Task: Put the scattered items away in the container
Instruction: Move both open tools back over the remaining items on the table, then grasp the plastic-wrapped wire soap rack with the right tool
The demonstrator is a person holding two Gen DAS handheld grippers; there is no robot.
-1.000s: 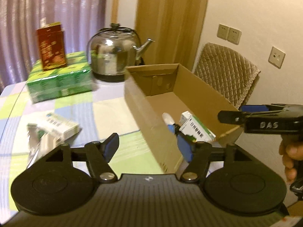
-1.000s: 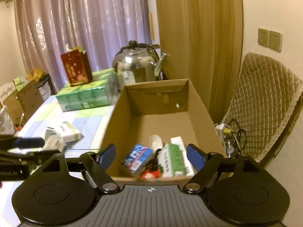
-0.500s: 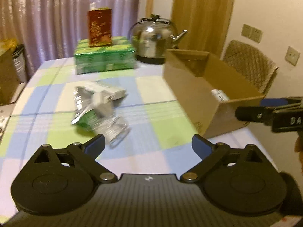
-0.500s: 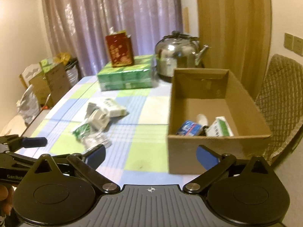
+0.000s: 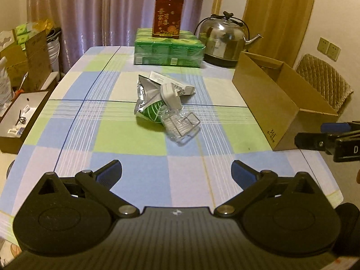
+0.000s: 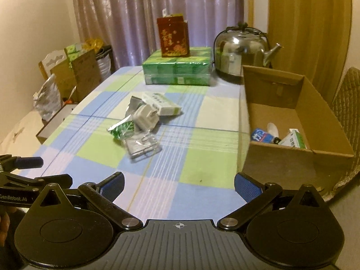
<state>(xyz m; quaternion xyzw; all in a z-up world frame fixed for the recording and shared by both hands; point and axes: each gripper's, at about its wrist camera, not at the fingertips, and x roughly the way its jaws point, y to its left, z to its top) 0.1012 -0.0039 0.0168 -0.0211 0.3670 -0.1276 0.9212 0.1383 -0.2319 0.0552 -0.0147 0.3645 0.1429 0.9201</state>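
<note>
Mid-table: heap of leftover items (image 5: 165,105), clear plastic tray (image 5: 181,124) nearest | cardboard box (image 6: 297,121) at right edge, partly filled | left gripper (image 5: 176,172), right gripper (image 6: 178,183) spread wide, empty | advice: lift tray first, by its rim.

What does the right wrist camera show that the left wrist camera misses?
Only the right wrist view looks inside the cardboard box, where a blue packet and a green-and-white carton lie. Only the left wrist view shows the open grey box beside the table, with small bits inside. Both show the pile of scattered items, the kettle, and both grippers, left and right, open.
</note>
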